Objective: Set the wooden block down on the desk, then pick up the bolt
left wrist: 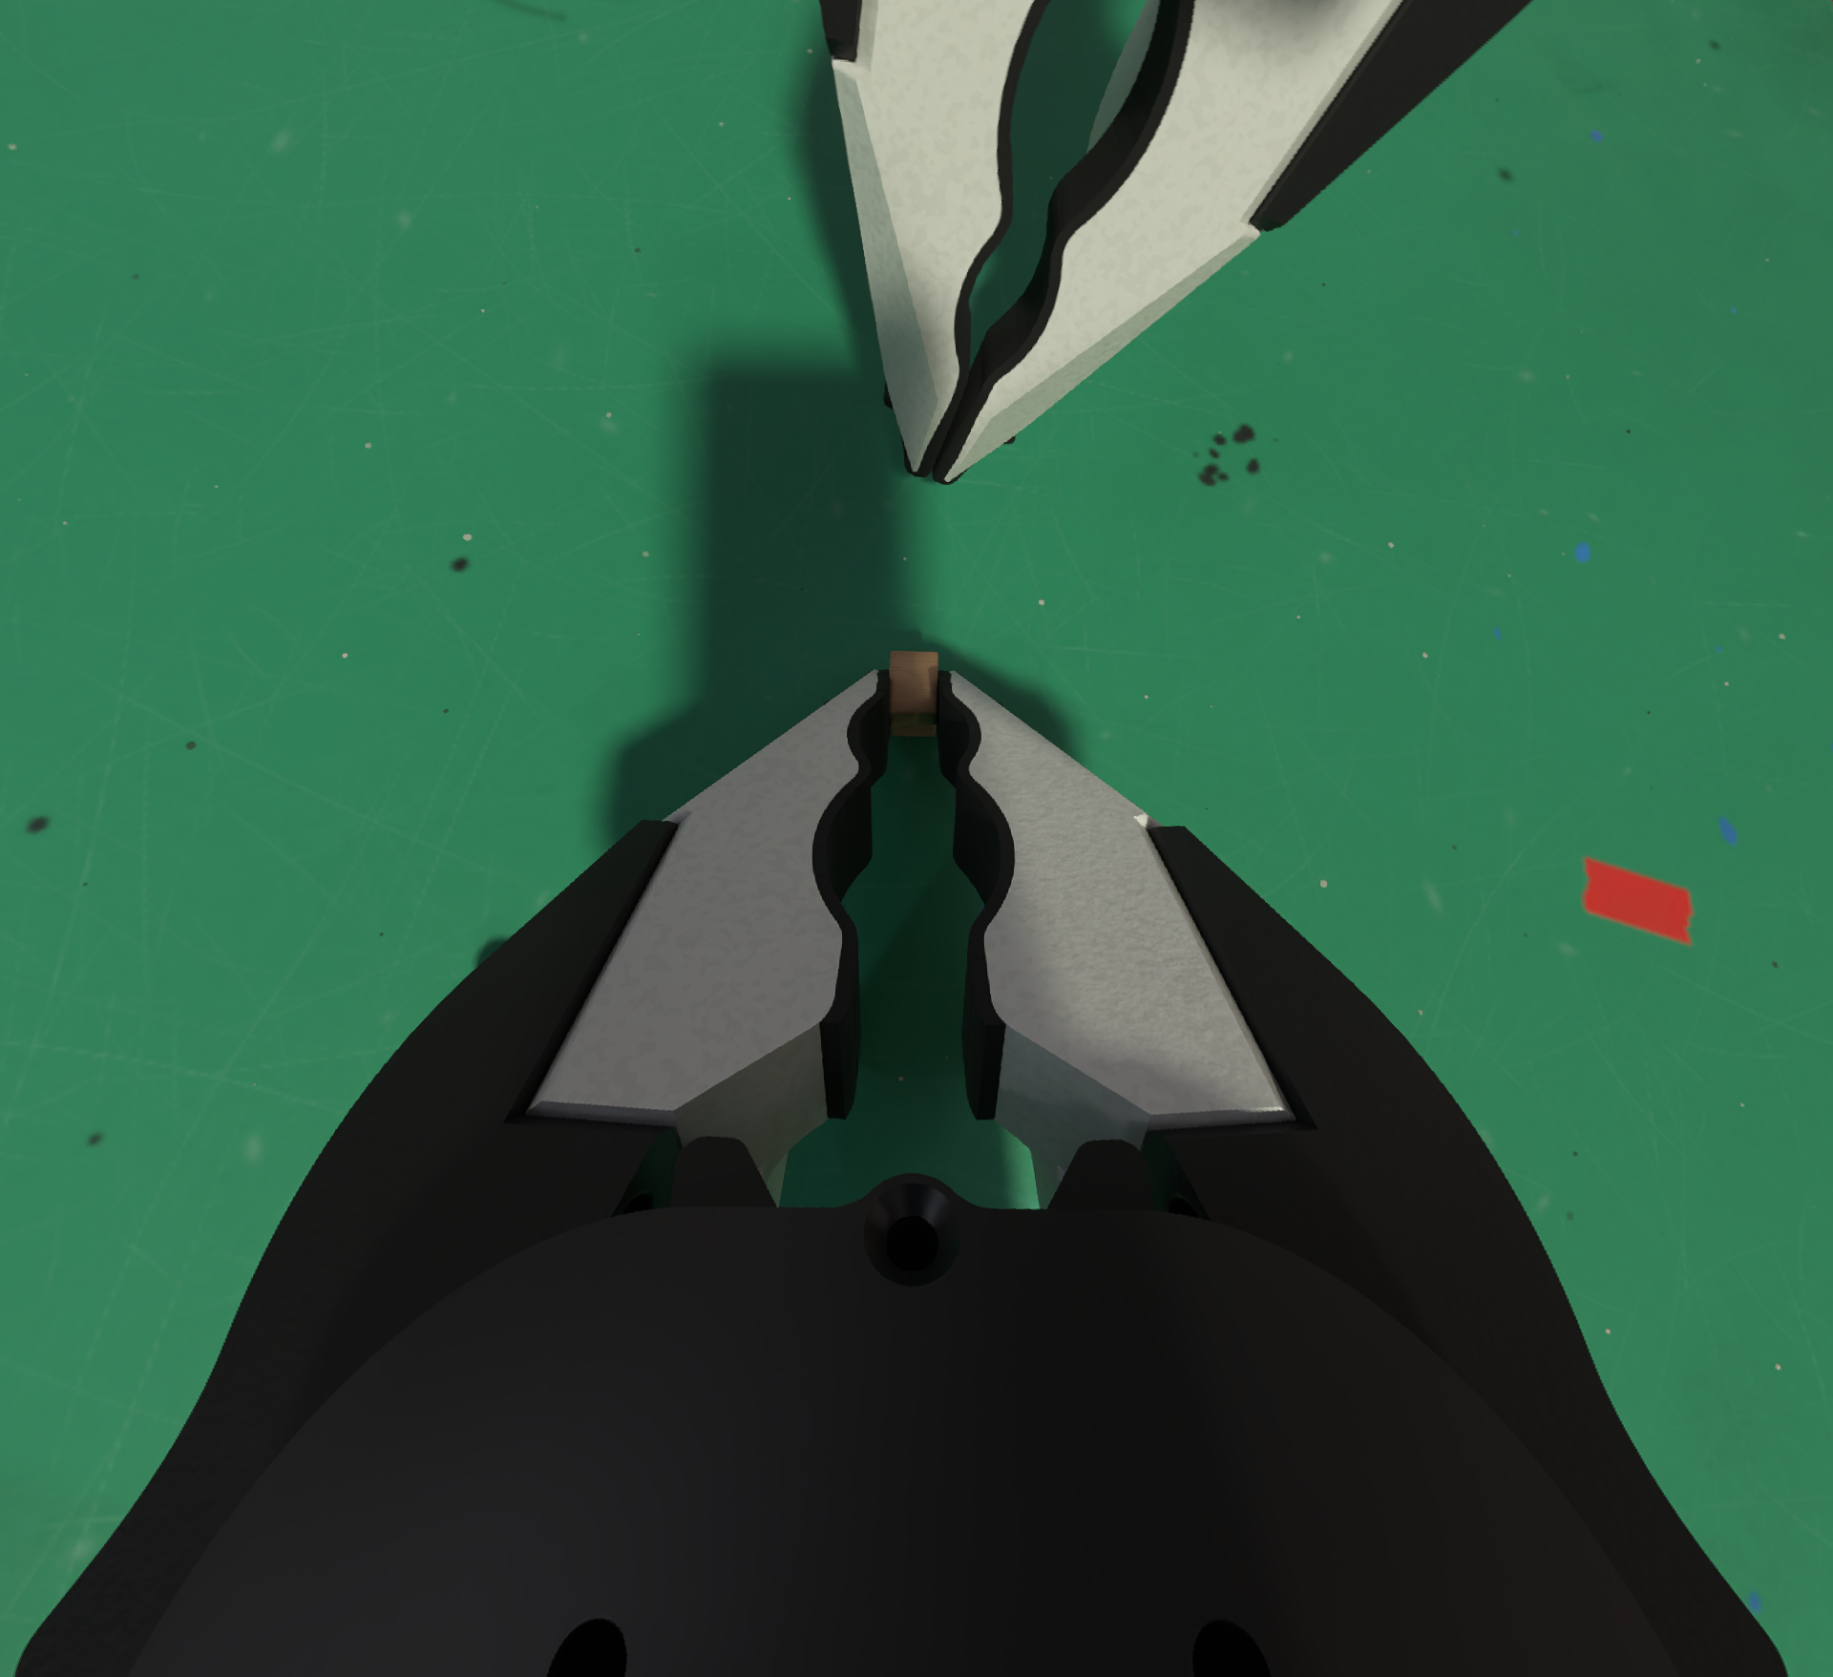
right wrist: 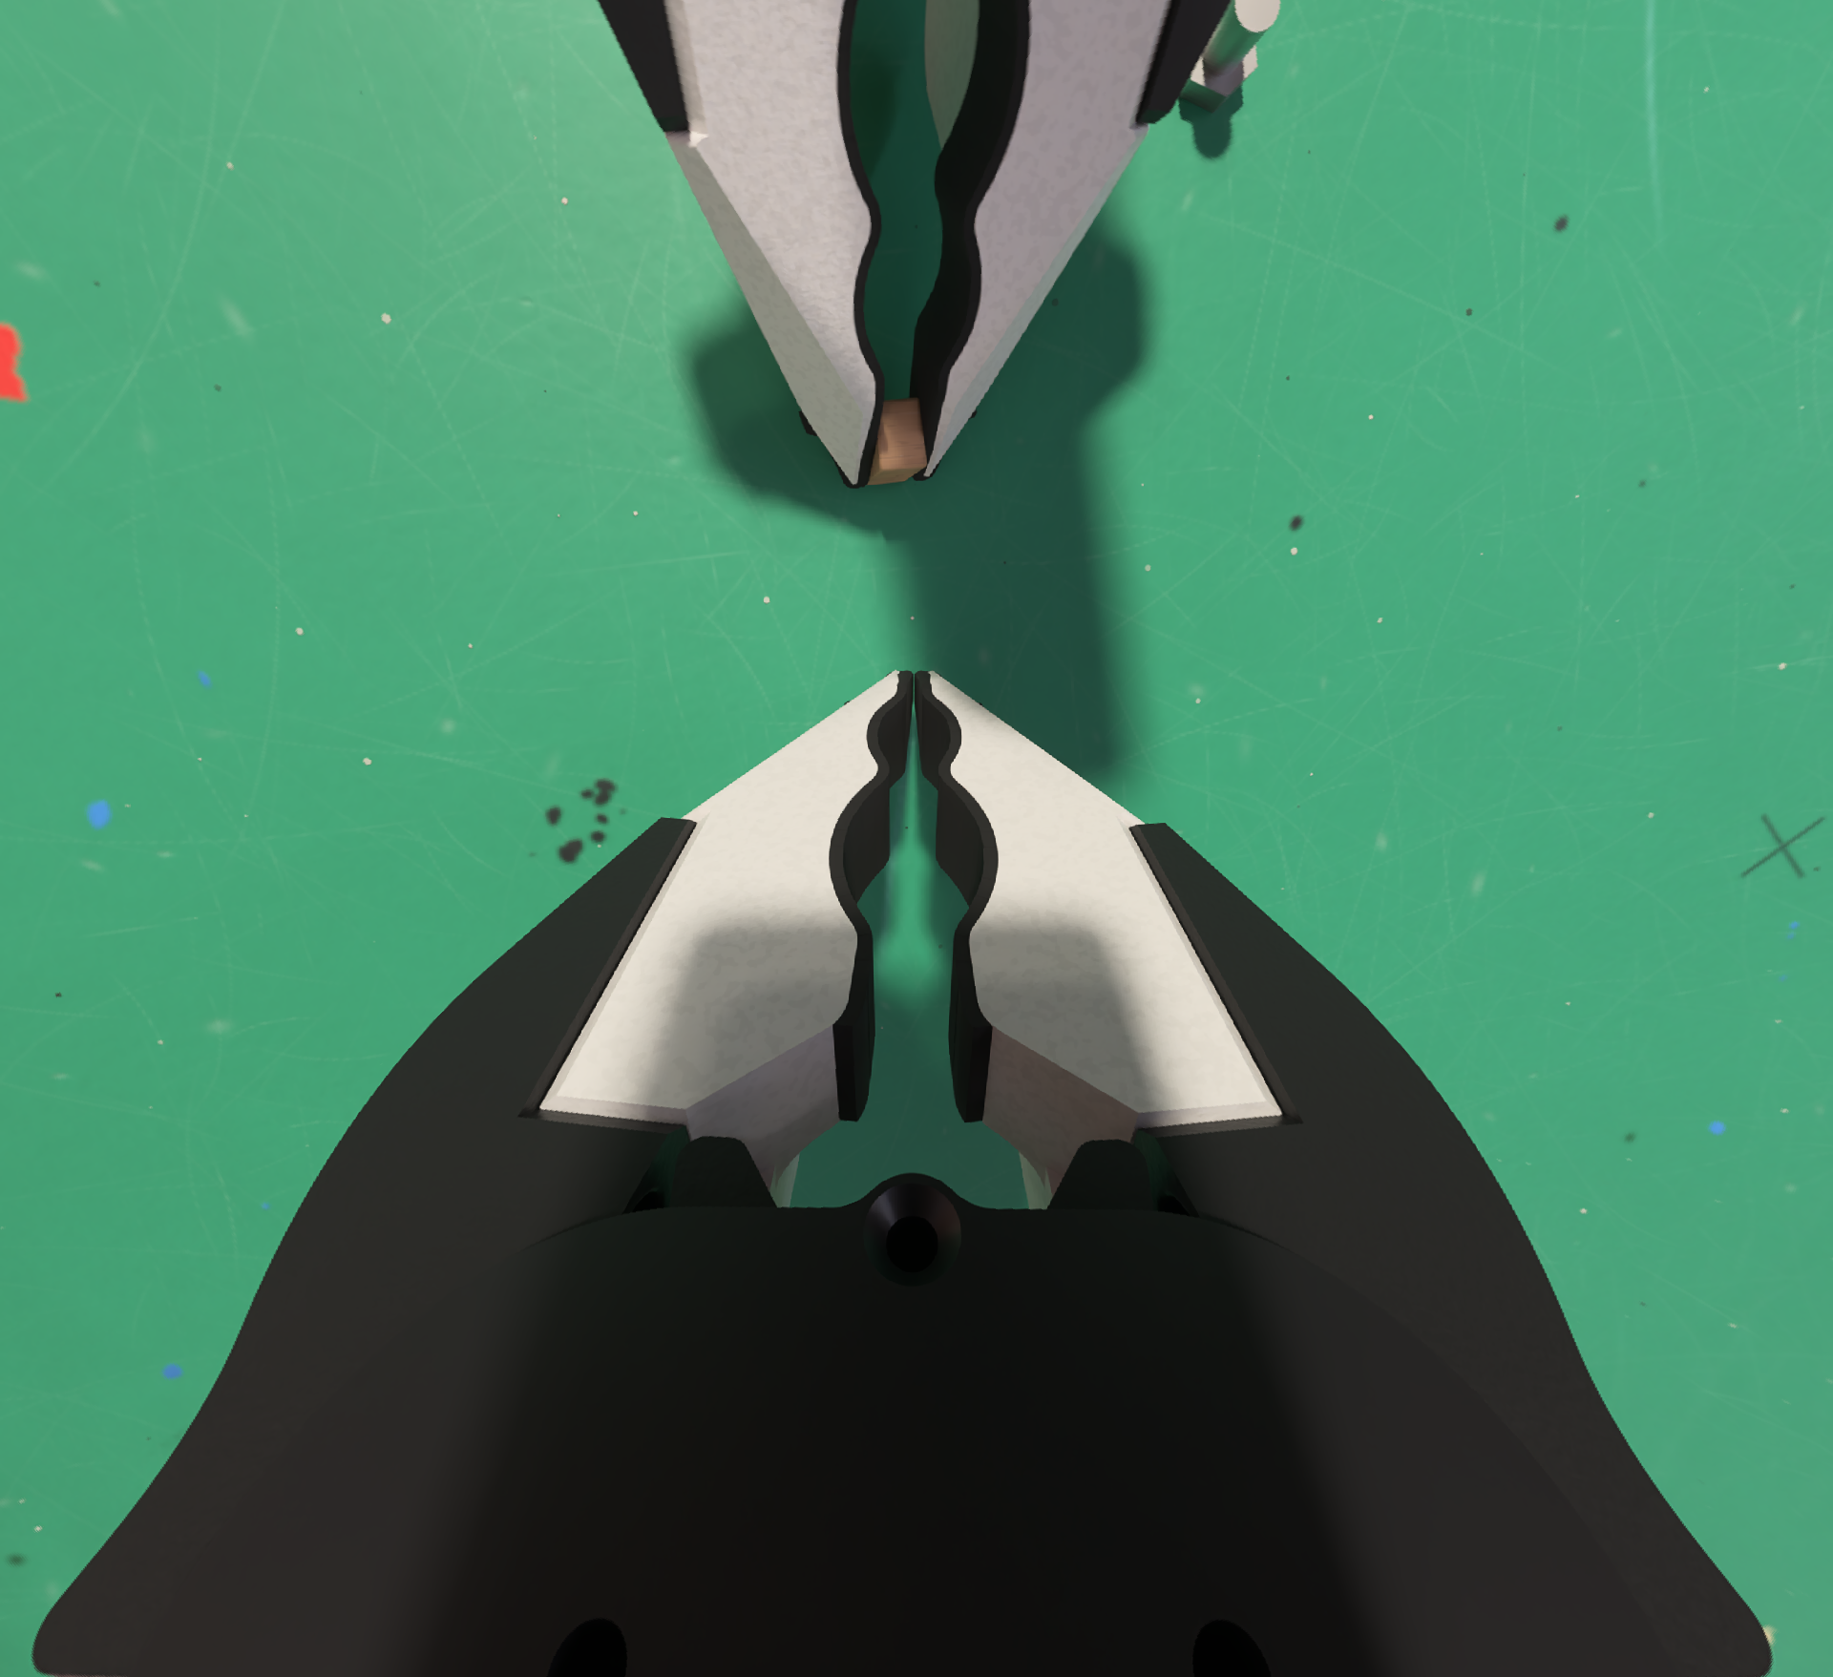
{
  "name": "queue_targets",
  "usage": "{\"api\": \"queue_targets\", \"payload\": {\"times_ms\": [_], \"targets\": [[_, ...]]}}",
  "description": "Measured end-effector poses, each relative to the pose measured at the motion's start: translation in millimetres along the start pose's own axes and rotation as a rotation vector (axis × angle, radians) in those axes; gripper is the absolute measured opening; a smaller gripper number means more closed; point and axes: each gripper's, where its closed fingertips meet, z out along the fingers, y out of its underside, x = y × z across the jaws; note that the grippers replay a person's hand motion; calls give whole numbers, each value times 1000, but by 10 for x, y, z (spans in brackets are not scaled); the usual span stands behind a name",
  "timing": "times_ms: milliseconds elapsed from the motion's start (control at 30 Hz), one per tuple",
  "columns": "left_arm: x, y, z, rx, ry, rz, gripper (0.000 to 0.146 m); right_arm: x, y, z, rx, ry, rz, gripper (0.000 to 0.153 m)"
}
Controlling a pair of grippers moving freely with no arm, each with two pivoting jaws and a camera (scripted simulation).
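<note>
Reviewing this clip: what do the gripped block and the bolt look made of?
Wooden block: looks like pale tan unfinished wood, matte, no shine; too small to show grain. Bolt: probably metal, a smooth light grey shank with soft sheen picking up green from the desk.

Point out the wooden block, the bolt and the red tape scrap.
wooden block [left wrist: 913,675]: left wrist view, its top face.
bolt [right wrist: 1237,39]: right wrist view, its shank.
red tape scrap [left wrist: 1637,900]: left wrist view, its middle.
</note>
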Motion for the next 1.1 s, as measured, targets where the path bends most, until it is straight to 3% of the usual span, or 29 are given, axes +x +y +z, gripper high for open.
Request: {"api": "queue_targets", "payload": {"times_ms": [400,767,900,1033,1100], "targets": [[-1,-2,0,0,-2,5,9,35,-1,26,22,-233,236,0],[-7,13,-13,-7,-17,32,8,32,-36,37,26,-324,372,0],[-12,22,-24,-6,-13,37,9,111,-31,-43,124,-204,371,0],[-8,24,-25,-9,-12,55,9,221,-75,-456,445,-32,449,0],[14,28,-23,-14,-4,74,8,151,26,-489,472,21,439,0]]}}
